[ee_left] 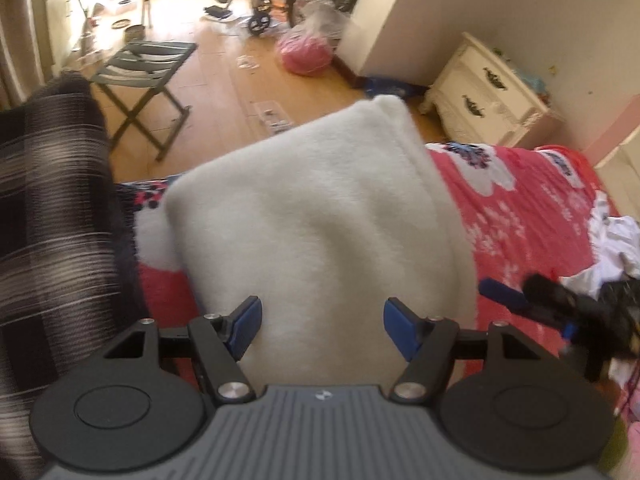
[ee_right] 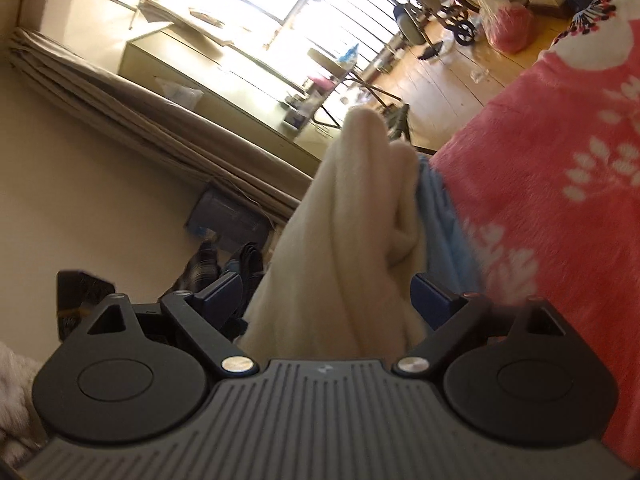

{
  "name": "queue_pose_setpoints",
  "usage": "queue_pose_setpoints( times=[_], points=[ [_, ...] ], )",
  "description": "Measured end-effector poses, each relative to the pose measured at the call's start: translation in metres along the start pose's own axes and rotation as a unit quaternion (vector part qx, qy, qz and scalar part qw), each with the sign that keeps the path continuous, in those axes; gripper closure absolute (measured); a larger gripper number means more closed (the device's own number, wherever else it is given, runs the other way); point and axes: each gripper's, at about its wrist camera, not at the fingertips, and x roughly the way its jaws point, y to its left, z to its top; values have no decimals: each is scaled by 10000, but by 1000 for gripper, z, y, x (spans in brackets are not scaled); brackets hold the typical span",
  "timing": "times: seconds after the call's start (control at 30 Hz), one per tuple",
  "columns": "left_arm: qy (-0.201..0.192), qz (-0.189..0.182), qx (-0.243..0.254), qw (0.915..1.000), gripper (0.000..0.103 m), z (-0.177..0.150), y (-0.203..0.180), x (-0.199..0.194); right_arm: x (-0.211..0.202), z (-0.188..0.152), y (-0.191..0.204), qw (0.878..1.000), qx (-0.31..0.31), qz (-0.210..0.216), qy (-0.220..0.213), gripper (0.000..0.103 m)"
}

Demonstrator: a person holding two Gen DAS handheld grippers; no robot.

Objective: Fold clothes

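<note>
Both grippers stand wide-fingered: the left gripper (ee_left: 322,330) over a folded cream fleece garment (ee_left: 320,216) lying on the red floral bedspread (ee_left: 520,216), the right gripper (ee_right: 328,300) astride its bunched folds.

The cream fleece garment (ee_left: 320,216) hides much of the red floral bedspread (ee_left: 520,216) beneath it, and its near end runs under the left tongs' (ee_left: 322,330) body. Right of the garment, the right tongs (ee_left: 560,304) are motion-blurred and cut by the frame edge. A blurred plaid cloth (ee_left: 52,208) leaves the left edge.
</note>
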Motion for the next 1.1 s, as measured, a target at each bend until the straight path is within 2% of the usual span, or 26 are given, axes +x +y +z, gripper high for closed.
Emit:
queue_pose_setpoints(
  times=[0.17,0.37,0.43,0.53,0.57,0.63,0.73,0.83,0.93,0.97,1.07,1.1],
  points=[
    [257,516,-365,9977,34,4,4,-14,-11,-26,-6,9987,301,345,-212,11],
    [370,596,-509,9962,31,-1,-3,-2,-16,-23,-22,9956,630,615,-318,11],
    [231,510,-741,9957,30,-5,3,5,-17,-10,-24,9959,557,606,-370,10],
    [-2,356,-1125,9930,28,-10,14,14,-8,10,-27,9970,398,566,-349,1],
    [-115,252,-1279,9914,28,-14,19,16,-1,17,-29,9975,386,533,-264,1],
    [-319,43,-1496,9882,28,-22,27,20,17,29,-33,9981,414,457,47,1],
    [-534,-170,-1396,9886,23,-33,29,25,47,39,-37,9955,513,436,666,1],
    [-716,-268,-1330,9882,18,-40,29,31,71,38,-33,9924,345,85,1182,1],
    [-735,-348,-1465,9859,16,-39,31,42,90,41,-33,9889,442,-131,1415,1],
    [-686,-443,-1640,9831,16,-37,34,47,95,43,-35,9877,542,-208,1451,1],
    [-457,-1029,-2346,9655,17,-36,55,61,104,50,-40,9849,899,-239,1463,1],
    [-468,-1130,-2435,9622,18,-37,59,63,106,51,-40,9840,993,-260,1458,1]
  ],
)
